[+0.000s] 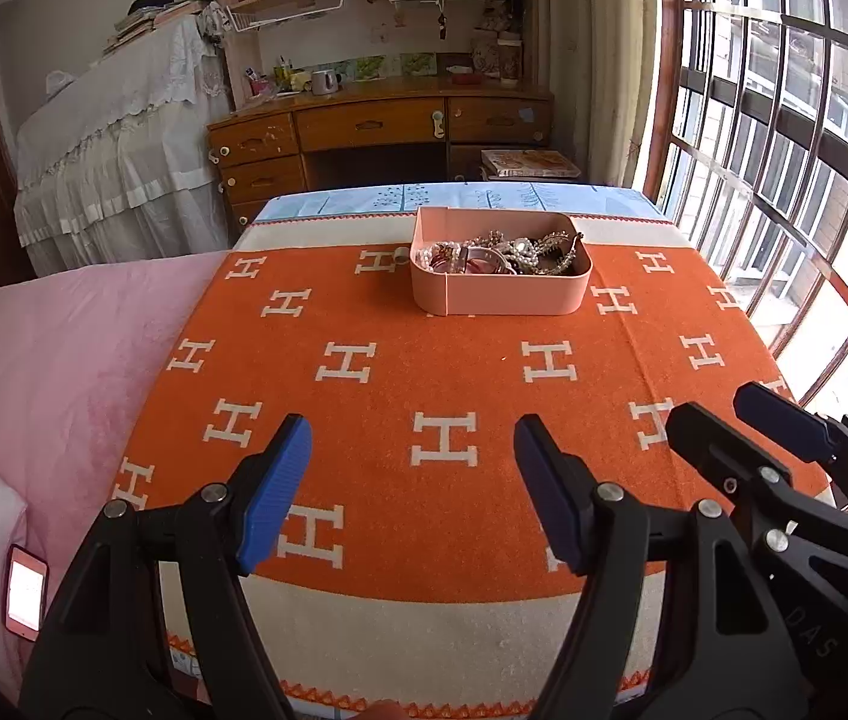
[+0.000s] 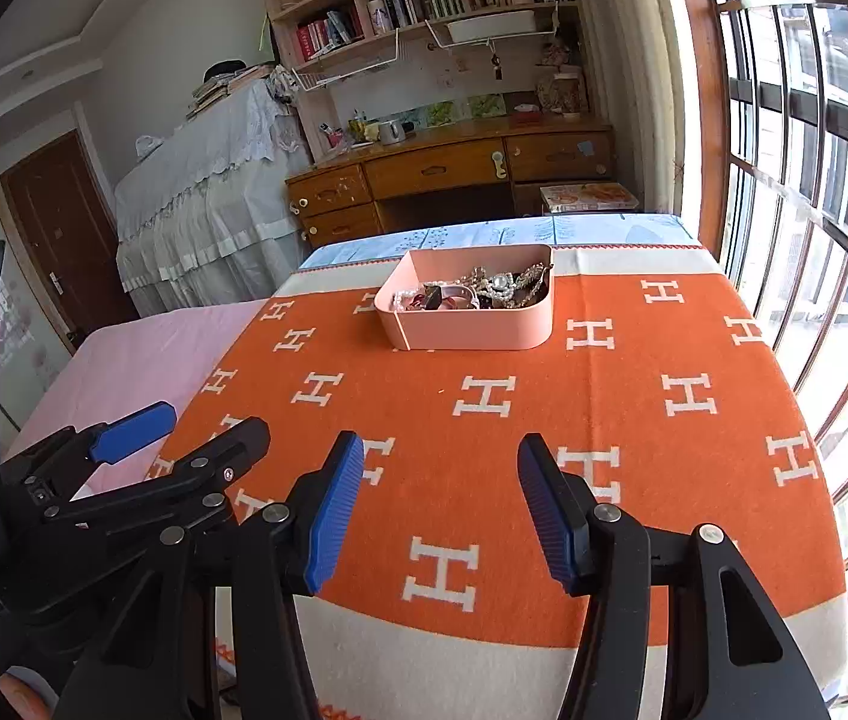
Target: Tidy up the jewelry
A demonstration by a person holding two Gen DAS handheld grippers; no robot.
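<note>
At the far middle of the blanket (image 1: pixel 424 360) sits the tray (image 1: pixel 502 294), a shallow pink box with rounded corners and smooth matte walls, holding the jewelry (image 1: pixel 499 252): a tangled heap of pearl strands, glinting metal chains and a dark band. Well apart on the near side, the left gripper (image 1: pixel 411 480) and right gripper (image 2: pixel 439 510) stand side by side, both parted wide and empty, their ribbed blue pads (image 1: pixel 276 492) on black plastic arms. With the heap apparently all in the tray, the work looks nearly complete or not yet begun; any reach should come in from above, pinching one strand at its free end so neighbours do not drag. Woolly orange weave with white H motifs would snag fine links.
</note>
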